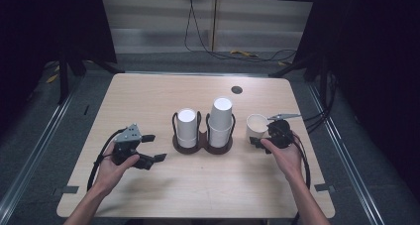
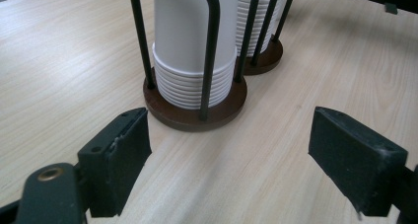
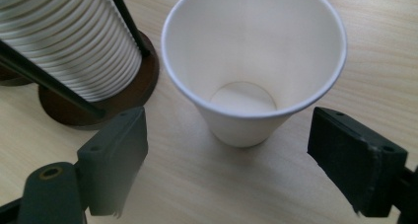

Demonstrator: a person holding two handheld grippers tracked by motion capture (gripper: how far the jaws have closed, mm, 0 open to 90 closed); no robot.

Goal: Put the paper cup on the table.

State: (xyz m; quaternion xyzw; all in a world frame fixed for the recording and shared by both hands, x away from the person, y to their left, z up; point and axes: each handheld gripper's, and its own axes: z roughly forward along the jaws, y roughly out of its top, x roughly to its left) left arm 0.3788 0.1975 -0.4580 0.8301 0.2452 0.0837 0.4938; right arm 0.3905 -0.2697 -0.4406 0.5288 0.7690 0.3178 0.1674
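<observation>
A dark two-post cup holder stands mid-table with a stack of upturned white paper cups in each side: a shorter left stack and a taller right stack. A single white paper cup stands upright and empty to the right of the holder. My right gripper is open just in front of this cup, its jaws short of the cup's sides. My left gripper is open on the left, empty, pointing at the left stack and the holder's brown base.
The wooden table has a small dark round grommet near its far edge. Black cables lie on the floor beyond the table. Metal rails run along both sides of the table.
</observation>
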